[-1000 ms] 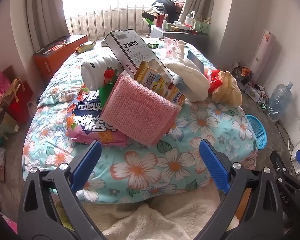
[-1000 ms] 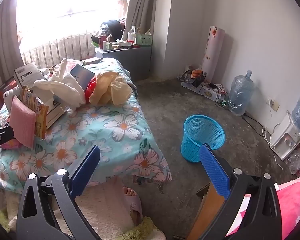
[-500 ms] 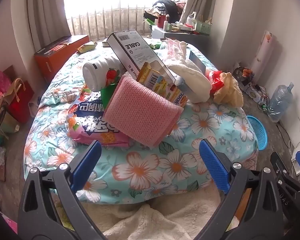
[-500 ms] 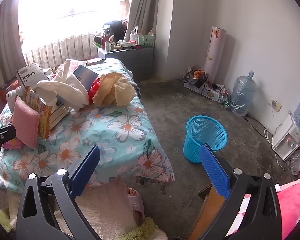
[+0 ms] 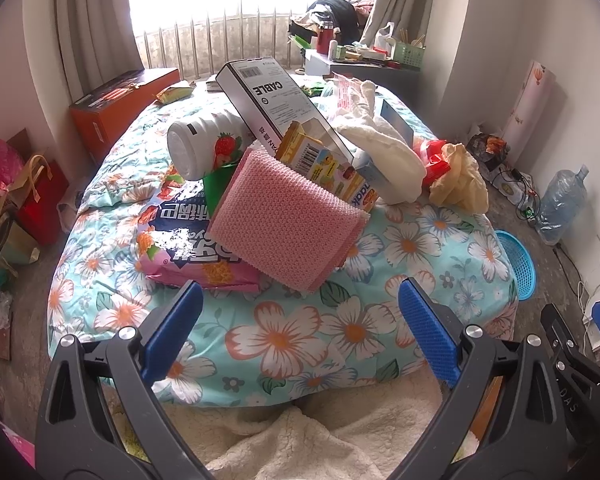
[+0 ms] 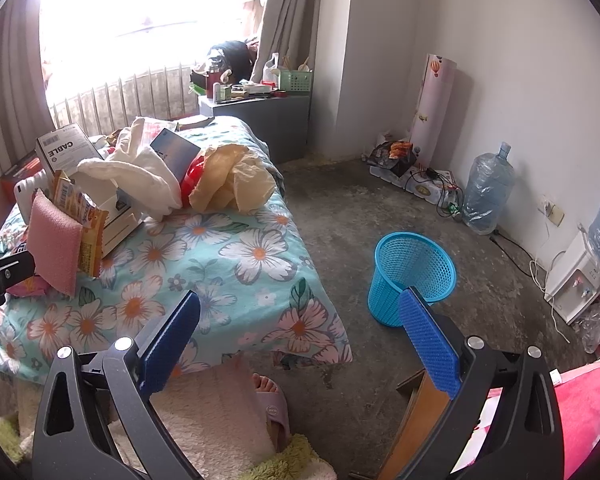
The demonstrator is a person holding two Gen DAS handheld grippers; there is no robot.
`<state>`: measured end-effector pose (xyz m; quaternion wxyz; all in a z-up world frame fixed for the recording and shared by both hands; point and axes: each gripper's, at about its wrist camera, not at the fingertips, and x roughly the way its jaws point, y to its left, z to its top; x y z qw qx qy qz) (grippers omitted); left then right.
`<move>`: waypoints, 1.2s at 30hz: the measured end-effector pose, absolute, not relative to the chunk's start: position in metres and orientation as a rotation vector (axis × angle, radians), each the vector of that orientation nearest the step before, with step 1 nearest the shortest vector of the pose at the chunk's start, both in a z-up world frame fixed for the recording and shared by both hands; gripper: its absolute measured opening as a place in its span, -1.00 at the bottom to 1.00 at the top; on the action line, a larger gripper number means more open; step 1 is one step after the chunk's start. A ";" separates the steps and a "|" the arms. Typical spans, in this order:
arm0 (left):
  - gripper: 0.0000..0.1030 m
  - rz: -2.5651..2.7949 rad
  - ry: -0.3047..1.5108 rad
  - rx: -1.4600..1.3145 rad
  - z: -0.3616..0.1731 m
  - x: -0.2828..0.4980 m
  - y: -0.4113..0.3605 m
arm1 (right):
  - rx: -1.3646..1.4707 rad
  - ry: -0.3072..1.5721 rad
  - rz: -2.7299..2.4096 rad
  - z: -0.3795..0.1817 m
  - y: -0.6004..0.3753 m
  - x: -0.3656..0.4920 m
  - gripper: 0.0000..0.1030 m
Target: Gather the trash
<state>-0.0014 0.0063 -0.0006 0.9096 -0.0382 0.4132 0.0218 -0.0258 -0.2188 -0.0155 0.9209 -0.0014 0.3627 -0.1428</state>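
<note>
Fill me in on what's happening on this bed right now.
A person is holding a pair of tongs in each hand, set to clear trash. Both the left tongs and the right tongs are open and empty. A heap sits on the floral bed: a pink sponge, a snack bag, a cable box and a white bottle. The blue basket stands on the floor, and nothing shows inside it.
</note>
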 end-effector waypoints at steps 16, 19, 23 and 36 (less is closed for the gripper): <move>0.83 0.048 0.865 -0.082 -0.004 -0.002 0.009 | -0.002 0.746 -0.293 -0.016 -0.218 -0.026 0.88; 0.83 0.051 0.865 -0.084 -0.005 -0.003 0.009 | -0.003 0.745 -0.293 -0.017 -0.217 -0.025 0.88; 0.83 0.050 0.866 -0.084 -0.004 -0.002 0.009 | -0.002 0.745 -0.293 -0.016 -0.218 -0.026 0.88; 0.83 0.055 0.882 -0.099 -0.008 -0.001 0.014 | -0.026 0.762 -0.269 -0.017 -0.206 -0.021 0.88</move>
